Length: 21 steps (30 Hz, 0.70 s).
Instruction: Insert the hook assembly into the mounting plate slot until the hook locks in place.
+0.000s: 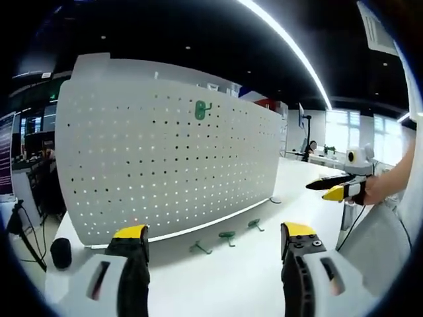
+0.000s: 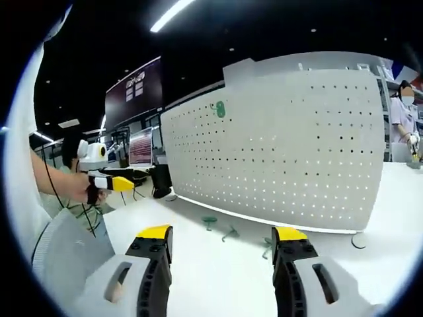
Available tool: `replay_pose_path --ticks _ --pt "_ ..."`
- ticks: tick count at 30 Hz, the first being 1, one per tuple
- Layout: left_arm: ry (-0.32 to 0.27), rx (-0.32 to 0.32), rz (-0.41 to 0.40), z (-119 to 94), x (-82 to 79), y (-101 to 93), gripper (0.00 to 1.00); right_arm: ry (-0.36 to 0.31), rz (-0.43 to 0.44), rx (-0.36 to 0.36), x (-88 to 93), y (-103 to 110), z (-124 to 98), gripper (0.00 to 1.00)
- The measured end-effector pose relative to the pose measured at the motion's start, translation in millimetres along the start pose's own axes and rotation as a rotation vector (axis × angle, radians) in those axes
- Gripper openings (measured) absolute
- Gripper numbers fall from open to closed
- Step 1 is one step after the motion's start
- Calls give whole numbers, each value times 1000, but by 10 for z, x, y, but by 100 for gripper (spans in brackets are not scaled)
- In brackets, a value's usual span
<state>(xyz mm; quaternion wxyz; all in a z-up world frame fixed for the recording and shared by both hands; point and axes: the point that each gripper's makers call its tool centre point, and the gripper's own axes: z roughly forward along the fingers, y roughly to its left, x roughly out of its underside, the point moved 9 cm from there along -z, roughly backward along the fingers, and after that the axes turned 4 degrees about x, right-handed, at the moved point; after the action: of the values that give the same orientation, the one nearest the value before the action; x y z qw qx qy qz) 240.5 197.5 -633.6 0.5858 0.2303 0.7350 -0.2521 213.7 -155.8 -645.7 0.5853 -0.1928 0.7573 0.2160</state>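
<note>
A white pegboard (image 1: 165, 158) stands upright on the white table (image 1: 231, 281). One green hook (image 1: 202, 109) hangs near its top edge. Three more green hooks (image 1: 227, 236) lie loose on the table along the board's foot. My left gripper (image 1: 215, 231) is open and holds nothing, a short way in front of them. A hand holds my right gripper (image 1: 344, 188) off to the right, above the table. In the right gripper view, the pegboard (image 2: 297, 145), the mounted hook (image 2: 219, 109) and the loose hooks (image 2: 230, 233) lie beyond my open, empty right gripper (image 2: 223, 232). The left gripper (image 2: 109, 181) hangs at the left.
A black rounded object (image 1: 61, 252) sits at the table's left corner. A small ring (image 2: 358, 242) lies near the board's far end. A person (image 2: 403, 112) stands behind the board. Monitors and desks (image 2: 135, 148) fill the room beyond.
</note>
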Motion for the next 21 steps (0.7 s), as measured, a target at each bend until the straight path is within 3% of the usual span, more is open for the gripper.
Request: replay_pose_path --ticks 11,21 --pt "31 1 -26 9 108 -42 83 129 6 29 160 -67 -8 59" --pt "53 1 -34 11 160 -28 83 144 13 27 181 -60 -6 59"
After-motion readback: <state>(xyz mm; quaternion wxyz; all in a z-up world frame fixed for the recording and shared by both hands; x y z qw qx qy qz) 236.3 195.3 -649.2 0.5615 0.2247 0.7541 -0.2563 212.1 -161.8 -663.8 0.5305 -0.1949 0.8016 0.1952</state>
